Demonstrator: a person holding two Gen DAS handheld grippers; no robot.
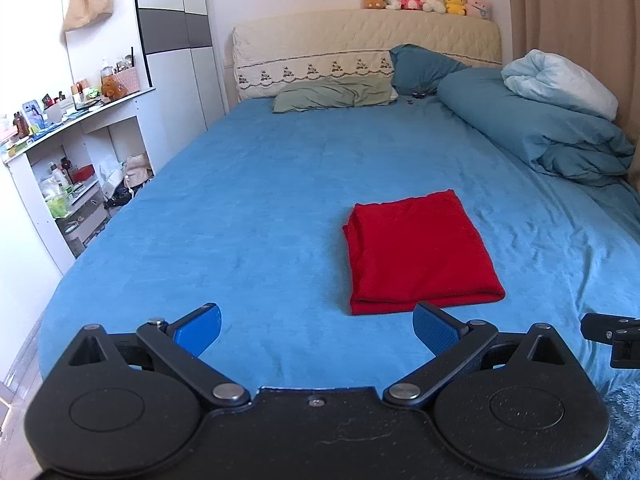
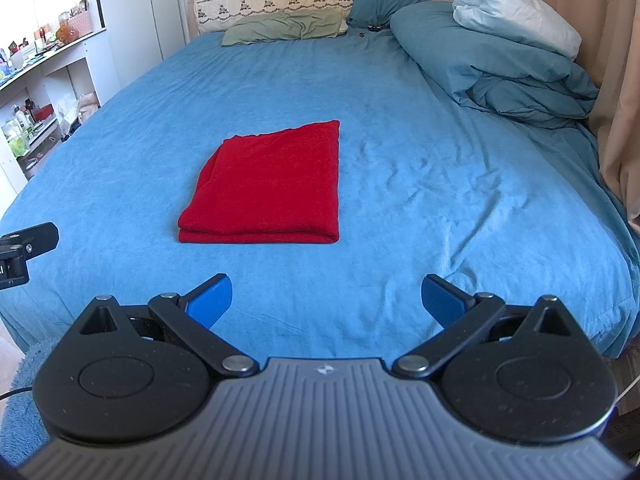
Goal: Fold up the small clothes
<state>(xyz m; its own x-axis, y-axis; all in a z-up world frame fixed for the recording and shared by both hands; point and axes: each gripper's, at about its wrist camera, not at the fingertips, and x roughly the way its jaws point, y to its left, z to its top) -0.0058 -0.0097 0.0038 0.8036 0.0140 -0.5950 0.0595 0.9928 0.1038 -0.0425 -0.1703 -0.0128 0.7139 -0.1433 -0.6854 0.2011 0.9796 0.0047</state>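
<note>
A red knitted garment (image 1: 420, 252), folded into a neat rectangle, is laid flat on the blue-sheeted bed (image 1: 260, 200), well short of the green pillow (image 1: 332, 96) at its head. The left tool (image 1: 318, 330) is held with its blue fingers spread apart, just short of the garment's near edge. The right tool (image 2: 326, 300) is likewise held wide apart and empty, near the garment's folded edge.

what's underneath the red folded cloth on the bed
The red cloth lies flat on the blue bedsheet, folded into layers that show along its near edge. Anything between the layers or beneath it is covered. Both tongs are open, apart from it.
</note>
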